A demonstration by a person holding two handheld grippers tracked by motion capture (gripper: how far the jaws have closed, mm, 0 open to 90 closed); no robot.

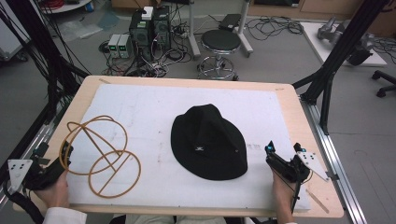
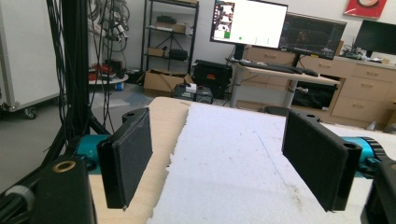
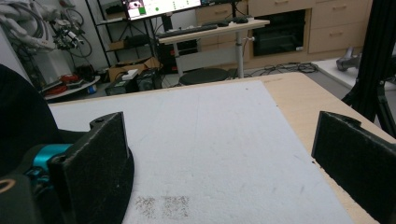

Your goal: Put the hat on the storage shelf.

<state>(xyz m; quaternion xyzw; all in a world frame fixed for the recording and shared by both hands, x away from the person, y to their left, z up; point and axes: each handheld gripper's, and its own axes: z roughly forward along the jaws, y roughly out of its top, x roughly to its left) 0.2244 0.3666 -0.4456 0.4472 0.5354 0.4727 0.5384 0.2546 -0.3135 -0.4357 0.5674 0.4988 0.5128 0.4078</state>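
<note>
I see the black fabric bucket hat [image 1: 208, 142] on the white foam sheet [image 1: 154, 107]; the tan wire hat stand [image 1: 100, 154] lies at its nine o'clock

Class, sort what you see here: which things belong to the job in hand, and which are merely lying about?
Belonging to the job:
black hat
wire hat stand
left gripper, jaws open
right gripper, jaws open

Merely lying about:
white mat (the work surface)
stool
computer towers
monitors
</note>
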